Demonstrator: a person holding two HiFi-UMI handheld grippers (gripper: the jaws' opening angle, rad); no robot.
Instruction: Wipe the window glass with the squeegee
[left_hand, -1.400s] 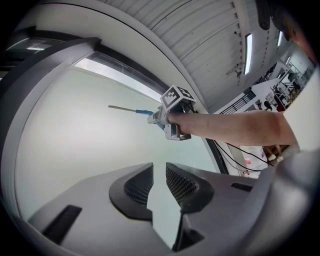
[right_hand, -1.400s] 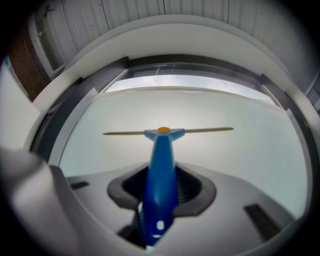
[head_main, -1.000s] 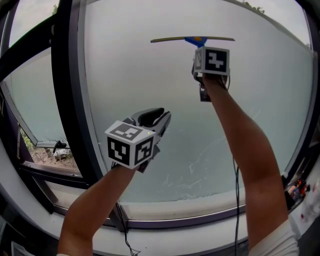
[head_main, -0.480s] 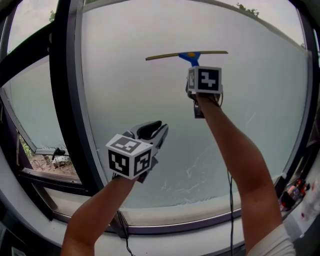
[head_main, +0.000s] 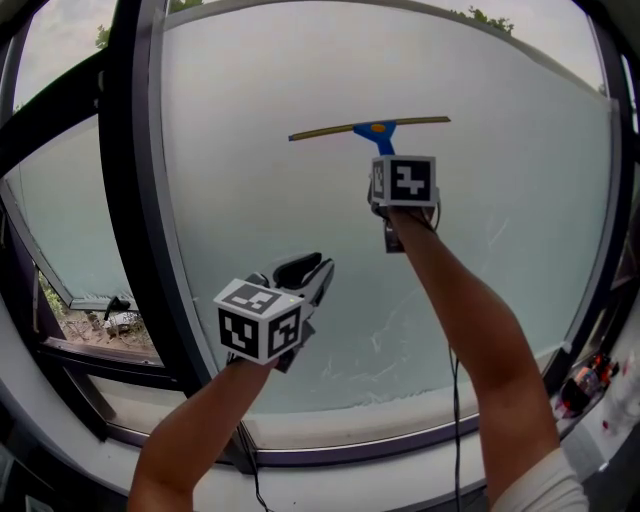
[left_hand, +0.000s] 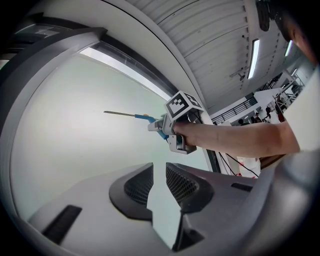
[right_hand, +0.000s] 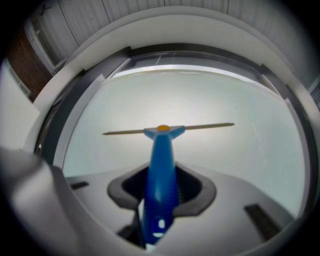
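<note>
Nearest the lens, low and left in the head view: left gripper (head_main: 308, 270), marker cube (head_main: 258, 318) facing the camera, jaws parted by a narrow slit with only pale glass showing through (nothing gripped). Points up toward the pane, below and left of the other tool. Higher and farther, at the end of the outstretched right forearm (head_main: 470, 320): right gripper (right_hand: 161, 184), jaws clenched on the blue handle of the squeegee (head_main: 372, 128). Runs straight up from those jaws to a long brass-coloured blade (head_main: 325, 130), nearly level, left end a shade lower, across the upper middle of the window glass (head_main: 250, 210). Lower on the pane, faint wet streaks (head_main: 385, 345). Beyond the dark window frame (head_main: 128, 200) at left, a second pane (head_main: 60, 200).
</note>
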